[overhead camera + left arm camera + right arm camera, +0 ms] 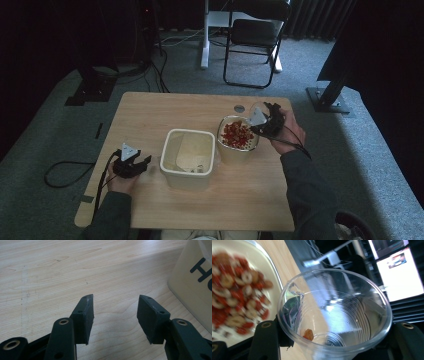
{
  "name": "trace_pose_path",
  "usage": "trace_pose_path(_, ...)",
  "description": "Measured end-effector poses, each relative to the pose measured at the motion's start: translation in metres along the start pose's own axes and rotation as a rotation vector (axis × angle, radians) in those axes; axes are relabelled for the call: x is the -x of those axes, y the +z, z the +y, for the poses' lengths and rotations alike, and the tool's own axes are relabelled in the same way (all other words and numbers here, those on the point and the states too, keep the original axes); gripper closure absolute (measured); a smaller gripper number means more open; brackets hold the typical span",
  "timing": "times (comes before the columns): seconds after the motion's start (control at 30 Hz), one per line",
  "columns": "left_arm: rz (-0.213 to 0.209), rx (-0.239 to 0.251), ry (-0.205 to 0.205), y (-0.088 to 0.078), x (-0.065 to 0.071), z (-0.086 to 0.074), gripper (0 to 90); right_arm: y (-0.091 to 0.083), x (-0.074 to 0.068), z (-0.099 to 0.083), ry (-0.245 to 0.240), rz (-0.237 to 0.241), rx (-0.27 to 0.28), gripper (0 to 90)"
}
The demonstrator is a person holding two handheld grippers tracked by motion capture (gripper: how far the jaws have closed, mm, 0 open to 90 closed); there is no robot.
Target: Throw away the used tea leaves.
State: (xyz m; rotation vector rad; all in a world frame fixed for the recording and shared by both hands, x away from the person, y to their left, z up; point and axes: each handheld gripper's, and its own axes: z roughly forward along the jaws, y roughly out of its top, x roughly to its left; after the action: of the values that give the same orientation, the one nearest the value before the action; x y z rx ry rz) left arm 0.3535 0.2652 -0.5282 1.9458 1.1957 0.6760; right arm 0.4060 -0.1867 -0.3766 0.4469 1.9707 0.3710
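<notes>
My right gripper (264,121) is shut on a clear plastic cup (334,315), held tilted beside the cream tub of red and pale pieces (237,135). One small reddish piece (308,334) clings near the cup's bottom. In the right gripper view the tub's contents (234,292) lie blurred at the left. A second cream tub (188,157) stands at the table's middle with nothing but a pale lining visible inside. My left gripper (136,165) rests low on the wooden table (150,112) left of that tub, its jaws open with nothing between the pads (85,315). The tub's wall (195,287) shows at the right.
A folding chair (255,35) and a white desk leg (204,35) stand beyond the table's far edge. Black stands (330,95) and cables (65,175) lie on the grey carpet at both sides. A small round disc (239,108) sits in the table near its far edge.
</notes>
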Motion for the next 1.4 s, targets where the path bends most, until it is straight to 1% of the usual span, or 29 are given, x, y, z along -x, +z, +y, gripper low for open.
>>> trace_pose_path(0.03,0.000,-0.001,0.001,0.000,0.000,0.000,48.3,-0.001,0.004,-0.002,0.052,0.028,0.013,37.0)
trace_pose_path(0.07,0.000,-0.002,0.001,0.000,0.000,0.000,48.3,-0.001,0.012,-0.006,0.153,0.081,0.036,37.0)
trace_pose_path(0.13,0.000,-0.002,0.002,0.000,0.000,0.000,48.3,-0.002,0.020,-0.010,0.263,0.148,0.065,37.0)
trace_pose_path(0.17,0.000,-0.002,0.002,0.000,0.000,0.000,48.3,-0.002,0.020,-0.010,0.263,0.148,0.065,37.0)
trace_pose_path(0.27,-0.001,-0.003,0.000,0.000,0.000,0.000,48.3,-0.001,0.031,-0.017,0.404,0.241,0.094,37.0)
trace_pose_path(0.3,-0.001,-0.002,0.000,0.000,0.000,0.000,48.3,0.001,0.035,-0.021,0.465,0.290,0.104,36.9)
trace_pose_path(0.33,-0.001,-0.002,0.000,0.000,0.000,0.000,48.3,0.001,0.037,-0.022,0.491,0.317,0.109,36.9)
trace_pose_path(0.37,-0.001,-0.002,0.000,0.000,0.000,0.000,48.3,0.002,0.039,-0.024,0.508,0.334,0.112,36.9)
trace_pose_path(0.43,-0.001,-0.002,0.001,0.000,0.000,0.000,48.3,0.002,0.039,-0.024,0.508,0.334,0.112,36.9)
trace_pose_path(0.5,-0.001,-0.002,-0.001,0.000,0.001,0.000,48.3,0.002,0.041,-0.026,0.531,0.362,0.114,36.8)
trace_pose_path(0.53,-0.001,-0.002,-0.001,0.000,0.001,0.000,48.4,0.002,0.041,-0.026,0.531,0.362,0.114,36.8)
trace_pose_path(0.57,-0.002,-0.002,-0.002,0.000,0.001,0.000,48.3,0.003,0.040,-0.025,0.520,0.362,0.111,36.4)
trace_pose_path(0.6,-0.002,-0.003,-0.001,0.000,0.001,0.000,48.4,0.003,0.039,-0.024,0.512,0.351,0.103,36.2)
trace_pose_path(0.67,-0.002,-0.002,-0.001,0.000,0.001,0.000,48.3,0.002,0.038,-0.024,0.507,0.349,0.098,36.0)
trace_pose_path(0.73,0.000,-0.002,0.000,0.000,0.001,0.000,48.3,0.002,0.034,-0.023,0.514,0.347,0.107,35.4)
trace_pose_path(0.8,0.000,-0.003,0.000,0.000,0.001,0.000,48.3,0.001,0.031,-0.023,0.538,0.356,0.115,35.2)
trace_pose_path(0.83,-0.001,-0.003,-0.001,0.000,0.001,0.000,48.3,0.001,0.031,-0.023,0.538,0.356,0.115,35.2)
trace_pose_path(0.87,0.001,-0.003,0.001,0.000,0.001,0.000,48.3,0.000,0.030,-0.024,0.554,0.361,0.124,35.2)
trace_pose_path(0.93,0.000,-0.003,0.002,0.000,0.000,0.000,48.3,-0.002,0.027,-0.026,0.606,0.382,0.143,35.2)
trace_pose_path(1.0,-0.001,-0.004,0.002,0.001,0.001,0.000,48.3,-0.005,0.023,-0.027,0.636,0.400,0.161,35.2)
trace_pose_path(1.1,0.000,-0.005,0.003,0.001,0.001,0.000,48.3,-0.009,0.019,-0.027,0.668,0.420,0.174,34.9)
trace_pose_path(1.17,0.000,-0.004,0.004,0.001,0.001,0.000,48.3,-0.014,0.017,-0.028,0.706,0.435,0.191,34.9)
trace_pose_path(1.23,0.000,-0.005,0.005,0.001,0.001,0.000,48.3,-0.014,0.017,-0.028,0.706,0.435,0.191,34.9)
trace_pose_path(1.33,0.000,-0.006,0.005,0.001,0.001,0.000,48.3,-0.019,0.015,-0.026,0.727,0.437,0.205,34.9)
trace_pose_path(1.4,0.000,-0.006,0.005,0.001,0.001,0.000,48.3,-0.020,0.014,-0.025,0.723,0.435,0.211,34.9)
